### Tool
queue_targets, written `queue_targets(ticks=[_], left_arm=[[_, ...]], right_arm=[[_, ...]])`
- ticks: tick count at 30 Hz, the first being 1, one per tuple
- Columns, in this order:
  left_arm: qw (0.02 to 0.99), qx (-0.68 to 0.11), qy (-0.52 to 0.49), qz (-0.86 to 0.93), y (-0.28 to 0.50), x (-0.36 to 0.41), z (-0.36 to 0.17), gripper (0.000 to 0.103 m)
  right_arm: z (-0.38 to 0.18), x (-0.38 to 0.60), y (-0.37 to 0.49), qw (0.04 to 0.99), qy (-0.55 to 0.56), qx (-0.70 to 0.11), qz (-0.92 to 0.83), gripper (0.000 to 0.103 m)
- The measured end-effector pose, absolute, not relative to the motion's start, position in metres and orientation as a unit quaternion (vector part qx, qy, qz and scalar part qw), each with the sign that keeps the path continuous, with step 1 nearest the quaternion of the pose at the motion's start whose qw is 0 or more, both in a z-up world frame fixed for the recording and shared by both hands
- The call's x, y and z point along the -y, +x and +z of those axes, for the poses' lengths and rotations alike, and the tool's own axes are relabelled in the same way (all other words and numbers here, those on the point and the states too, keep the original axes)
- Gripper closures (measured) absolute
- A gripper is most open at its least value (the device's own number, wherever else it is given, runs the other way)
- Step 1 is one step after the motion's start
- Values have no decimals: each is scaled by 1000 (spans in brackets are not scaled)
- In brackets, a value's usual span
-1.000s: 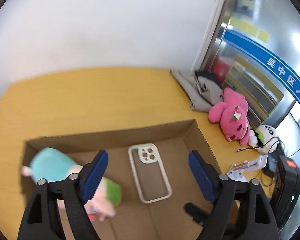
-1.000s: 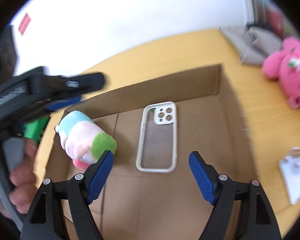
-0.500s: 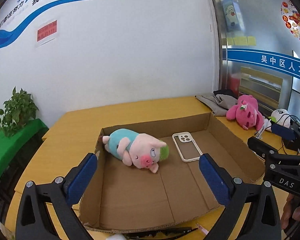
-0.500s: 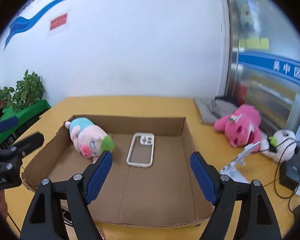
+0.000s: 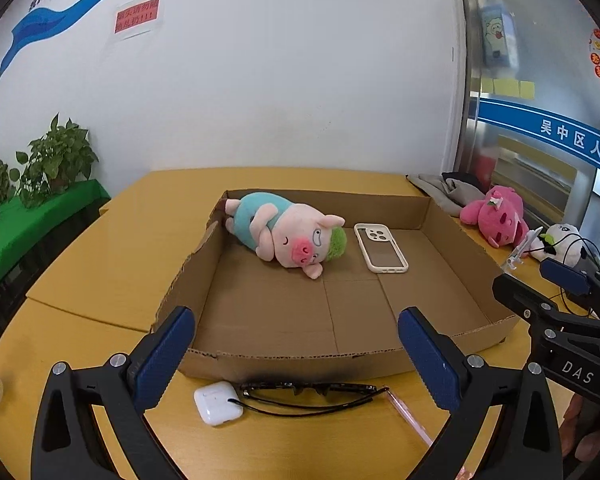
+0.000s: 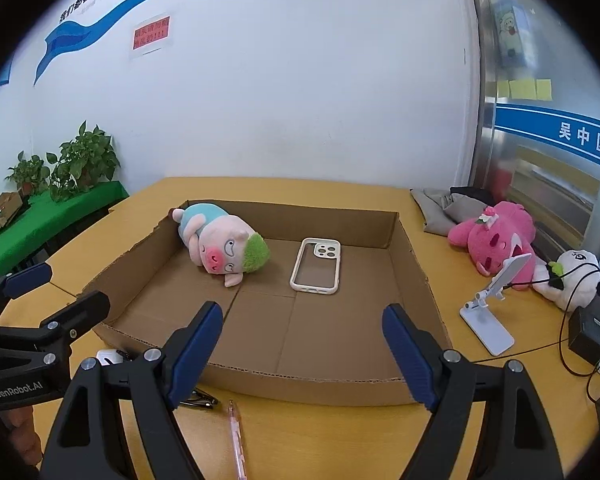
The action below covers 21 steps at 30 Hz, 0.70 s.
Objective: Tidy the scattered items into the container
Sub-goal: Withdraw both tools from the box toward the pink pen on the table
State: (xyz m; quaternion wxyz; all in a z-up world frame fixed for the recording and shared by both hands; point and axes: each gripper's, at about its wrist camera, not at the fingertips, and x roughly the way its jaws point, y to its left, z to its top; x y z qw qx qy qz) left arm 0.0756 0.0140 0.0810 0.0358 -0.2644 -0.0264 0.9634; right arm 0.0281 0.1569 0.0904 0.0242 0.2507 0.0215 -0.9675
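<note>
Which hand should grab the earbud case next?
Left, probably. The earbud case lies on the table just below the left gripper, nearer its left finger, in front of the box. The right gripper is open too, but the case sits off to its left, mostly hidden.

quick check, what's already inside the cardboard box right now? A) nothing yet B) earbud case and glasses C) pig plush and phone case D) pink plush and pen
C: the pig plush and the phone case lie on the floor of the cardboard box, while the earbud case, glasses and pen sit on the table in front of it.
</note>
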Motion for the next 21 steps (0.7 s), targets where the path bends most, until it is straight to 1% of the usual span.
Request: queue_targets(ticks=[5, 10, 18, 21], left_arm=[[31, 35, -270, 962, 84, -14, 73, 0], [36, 30, -284, 958, 87, -20, 62, 0], [44, 22, -292, 955, 88, -25, 51, 0], [45, 21, -297, 954, 88, -24, 47, 0]], right_arm=[[81, -156, 31, 28, 264, -29, -964, 21], [73, -160, 32, 38, 283, -17, -958, 21], [69, -160, 40, 29, 286, -19, -958, 21], [64, -160, 40, 33, 290, -7, -956, 21]])
